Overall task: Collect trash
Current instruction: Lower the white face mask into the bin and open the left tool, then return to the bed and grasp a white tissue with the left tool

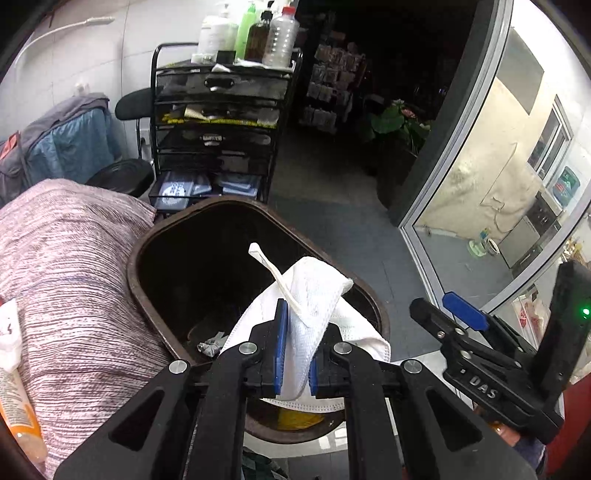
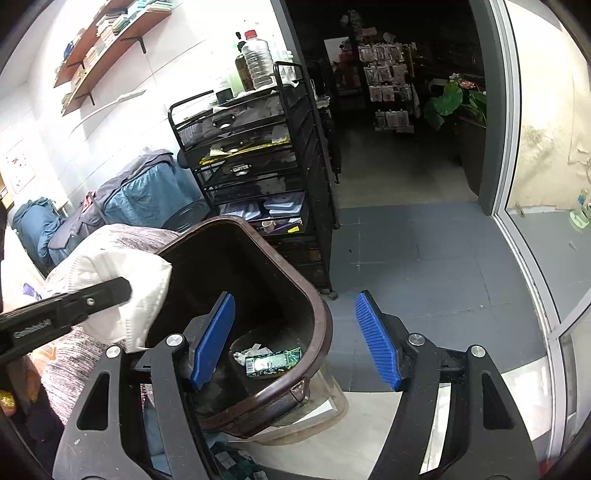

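While it hangs over the bin's mouth, each tool reads as follows.

Left gripper (image 1: 295, 354): pressed together on a white face mask (image 1: 314, 295), its blue pads pinching the folded cloth from both sides.

Face mask: upright between the pads, one ear strap (image 1: 275, 271) curling up and to the left; its lower part spills out below and to the right of the fingers. From the right wrist view it shows as a white bulge (image 2: 122, 280) at the bin's left edge, behind the black finger of the left gripper.

Right gripper (image 2: 295, 339): spread wide, nothing pinched. Its left pad (image 2: 214, 339) sits inside the bin's opening and its right pad (image 2: 376, 339) outside over the floor, so the bin's right wall runs between them, untouched as far as I can tell.

Trash bin (image 1: 147, 240): dark brown, open-topped, tilted in both views. At the bottom lie a crumpled grey scrap (image 1: 212, 345) and a green printed packet (image 2: 273, 363).

Beside the bin: a pink-grey striped cushion (image 1: 66, 266) touches its left side, with an orange tube (image 1: 18, 406) at the far left edge.

Behind the bin: a black mesh drawer cart (image 1: 218, 122) with bottles (image 1: 255, 33) on top, next to blue covered bundles (image 1: 62, 144).

Floor (image 2: 424, 258): grey tiles leading to a dark doorway with a green plant (image 2: 454, 99); a glass door frame (image 2: 513, 147) stands on the right.
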